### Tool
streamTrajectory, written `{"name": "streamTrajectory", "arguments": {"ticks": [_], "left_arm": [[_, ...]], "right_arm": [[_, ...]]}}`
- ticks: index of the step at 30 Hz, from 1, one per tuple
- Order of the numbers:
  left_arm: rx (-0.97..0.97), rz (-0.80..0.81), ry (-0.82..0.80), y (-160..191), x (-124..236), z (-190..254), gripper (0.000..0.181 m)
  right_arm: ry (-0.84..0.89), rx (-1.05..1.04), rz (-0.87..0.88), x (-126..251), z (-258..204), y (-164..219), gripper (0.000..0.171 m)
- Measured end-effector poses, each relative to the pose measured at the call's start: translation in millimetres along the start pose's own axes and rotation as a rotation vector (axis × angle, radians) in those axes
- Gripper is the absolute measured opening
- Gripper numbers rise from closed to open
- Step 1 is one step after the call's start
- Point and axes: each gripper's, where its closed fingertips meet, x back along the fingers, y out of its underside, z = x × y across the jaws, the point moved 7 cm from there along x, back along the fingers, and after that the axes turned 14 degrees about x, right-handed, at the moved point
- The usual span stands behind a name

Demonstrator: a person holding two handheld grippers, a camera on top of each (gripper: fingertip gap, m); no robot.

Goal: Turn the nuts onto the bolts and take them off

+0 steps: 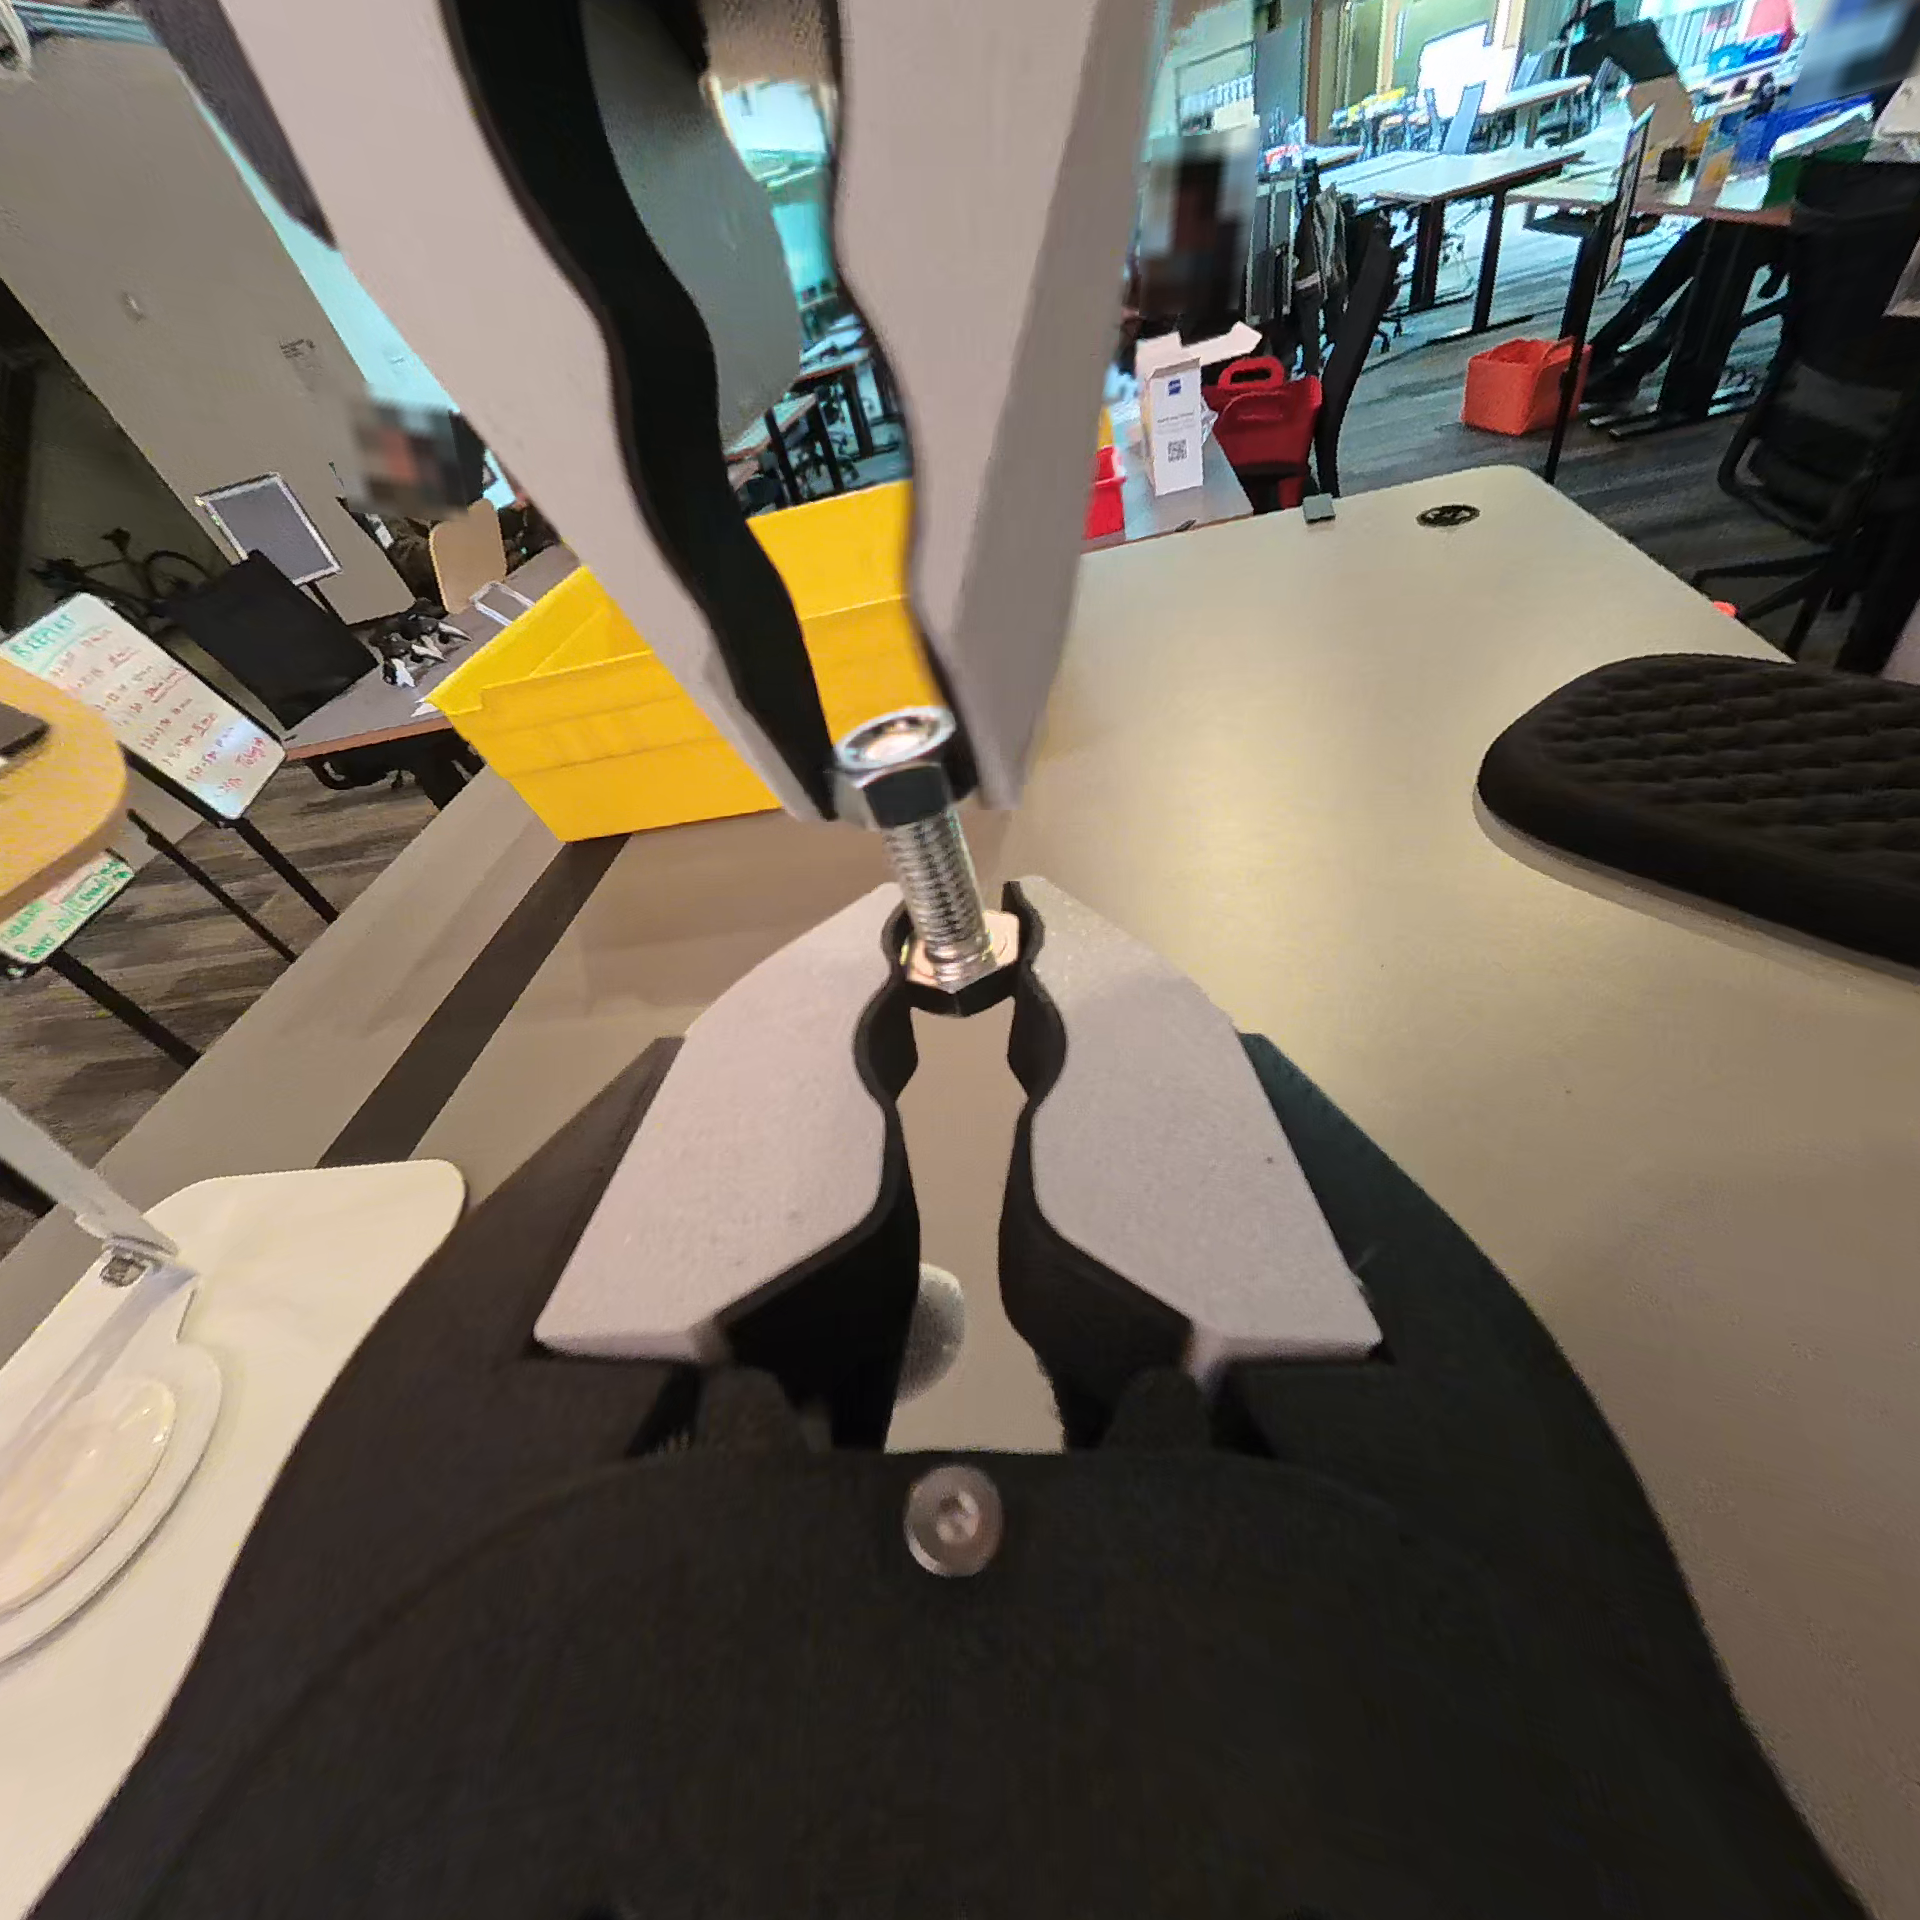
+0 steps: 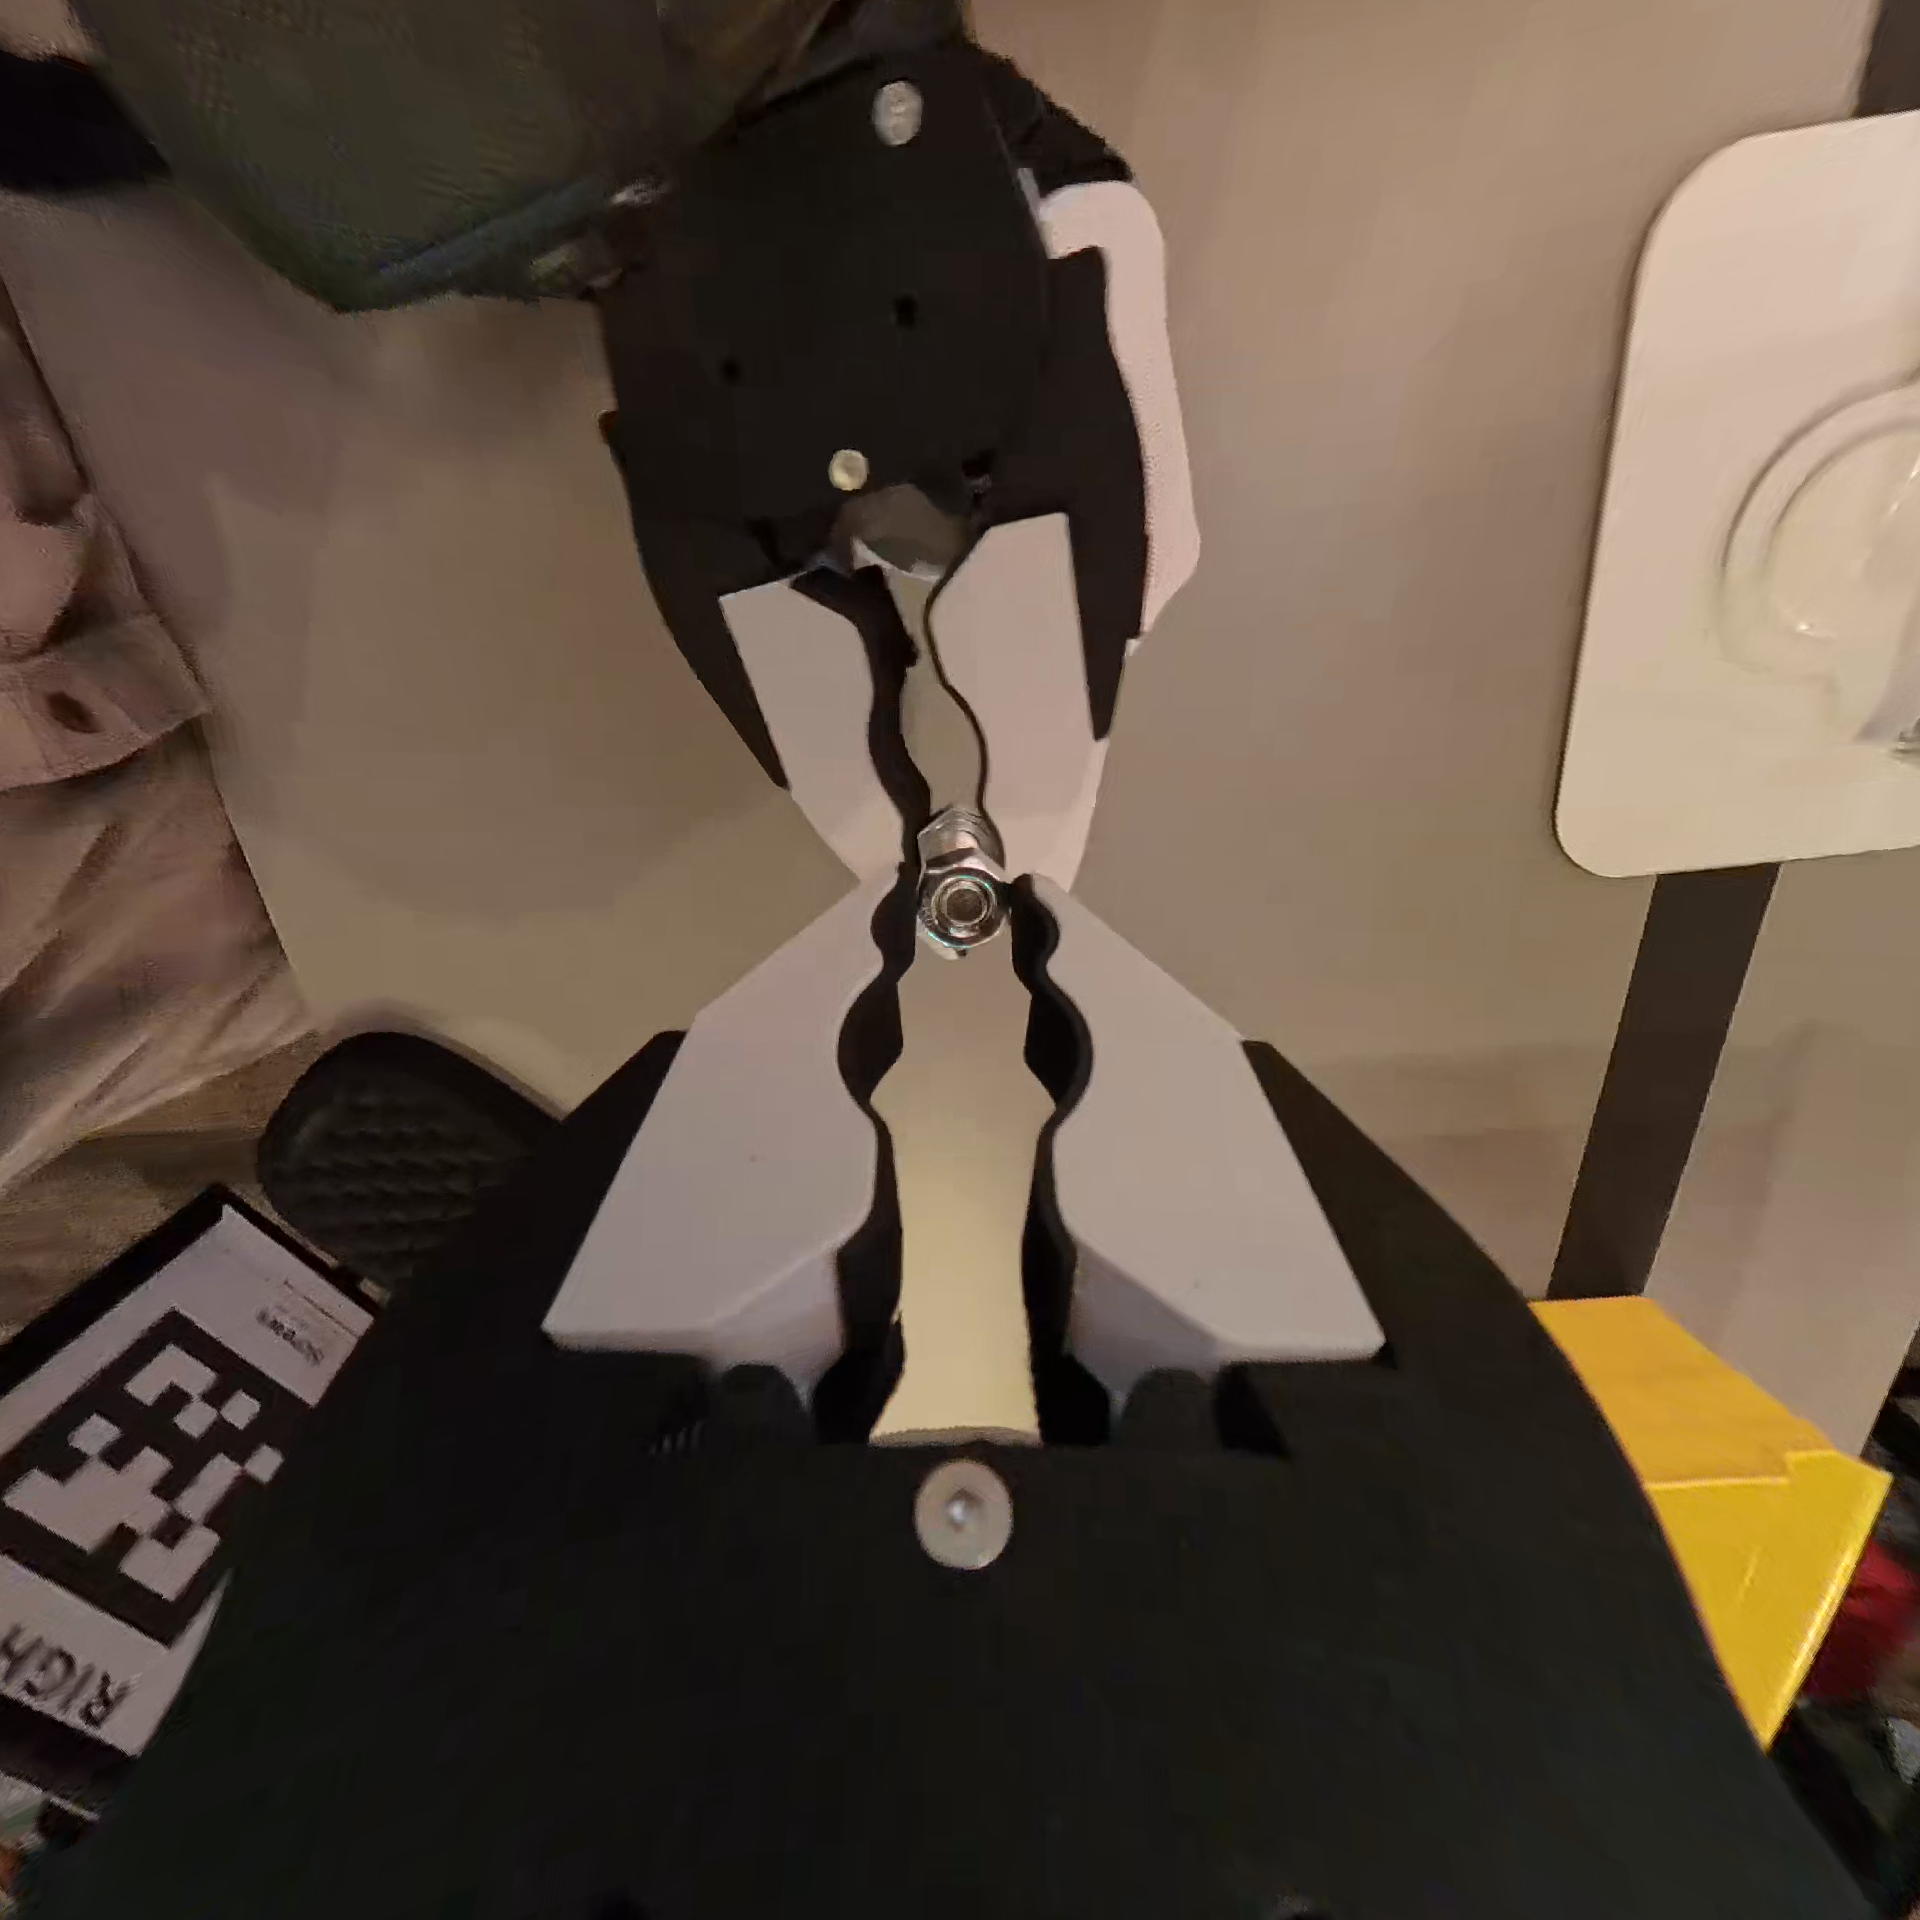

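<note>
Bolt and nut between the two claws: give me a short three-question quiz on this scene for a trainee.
1. True or false: the bolt lies flat on the table.
2. Which claw grips the nut? A) left claw B) right claw C) neither
3. Fill in: the bin behind the claws is coloured ____.

Key:
1. False: the right claw holds it in the air by its head end.
2. A
3. Yellow
</note>
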Motion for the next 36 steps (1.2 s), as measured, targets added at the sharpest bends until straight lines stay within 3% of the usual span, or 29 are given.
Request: {"name": "streamTrajectory", "arguments": {"ticks": [4, 11, 15, 22, 32, 35, 36], "left_arm": [[0.008, 0.007, 0.037, -2, 1, 4, 0.014], [0.023, 0.014, 0.100, -4, 2, 10, 0.014], [0.019, 0.019, 0.103, -6, 2, 11, 0.014], [0.010, 0.024, 0.078, -6, 3, 9, 0.014], [-0.010, -0.005, 0.000, -1, 0, 2, 0.014], [-0.012, -0.007, 0.002, 0, -2, 3, 0.014], [-0.013, -0.007, 0.005, -1, -1, 4, 0.014]], "right_arm": [[0.044, 0.332, -0.063, 2, -8, 2, 0.055], [0.179, 0.920, -0.056, 12, -22, -7, 0.032], [0.166, 0.991, -0.087, 9, -23, -6, 0.021], [0.139, 0.869, -0.067, 9, -20, -6, 0.016], [0.019, -0.028, -0.001, 4, 1, -2, 0.016], [0.014, 0.025, -0.014, 4, -1, 3, 0.019], [0.052, 0.100, -0.066, 6, 1, 7, 0.036]]}}
